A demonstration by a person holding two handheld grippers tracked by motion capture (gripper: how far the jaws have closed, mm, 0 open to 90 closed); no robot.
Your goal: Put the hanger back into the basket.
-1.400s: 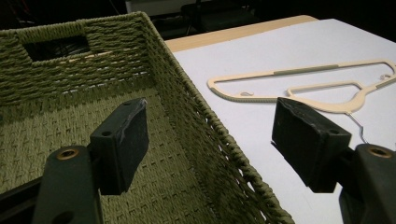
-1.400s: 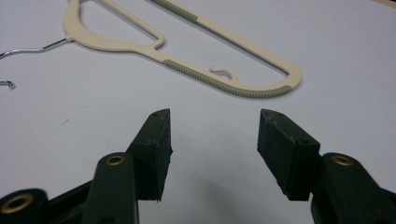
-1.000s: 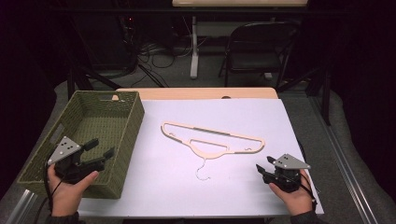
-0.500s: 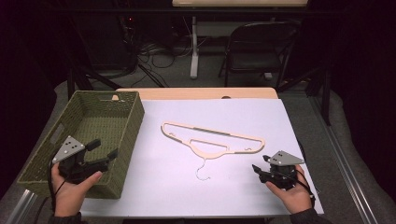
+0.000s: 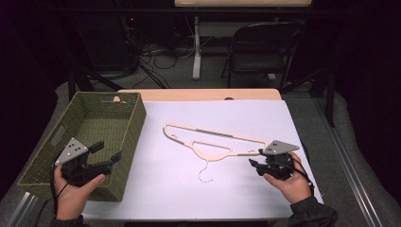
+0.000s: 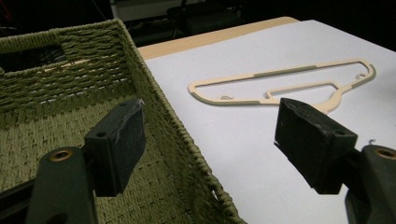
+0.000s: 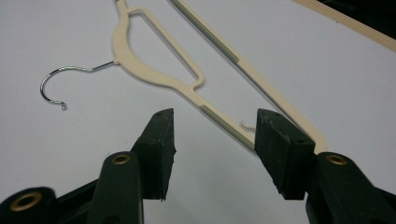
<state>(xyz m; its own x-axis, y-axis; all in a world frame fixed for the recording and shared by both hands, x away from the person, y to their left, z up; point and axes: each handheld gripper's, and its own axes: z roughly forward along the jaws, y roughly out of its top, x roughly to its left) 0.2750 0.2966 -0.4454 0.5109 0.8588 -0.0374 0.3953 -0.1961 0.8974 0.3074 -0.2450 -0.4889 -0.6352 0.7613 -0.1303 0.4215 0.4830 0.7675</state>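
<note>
A cream plastic hanger (image 5: 213, 134) with a metal hook lies flat on the white sheet (image 5: 236, 113) at mid-table. My right gripper (image 5: 255, 158) is open just right of the hanger's right end. In the right gripper view that end of the hanger (image 7: 122, 49) reaches in between the open jaws of the right gripper (image 7: 217, 149), without touching them. My left gripper (image 5: 108, 151) is open and held over the near right corner of the green woven basket (image 5: 130, 137). The left gripper (image 6: 215, 140) straddles the rim of the basket (image 6: 46, 84), with the hanger (image 6: 280, 72) farther off.
The basket takes up the table's left side and looks empty. A strip of bare wooden tabletop (image 5: 203, 93) shows beyond the sheet. Behind the table stand a folding chair (image 5: 260, 52) and floor cables (image 5: 161, 52).
My right gripper has moved left and forward, up to the hanger's right end. The left gripper has barely shifted over the basket corner. The hanger has not moved.
</note>
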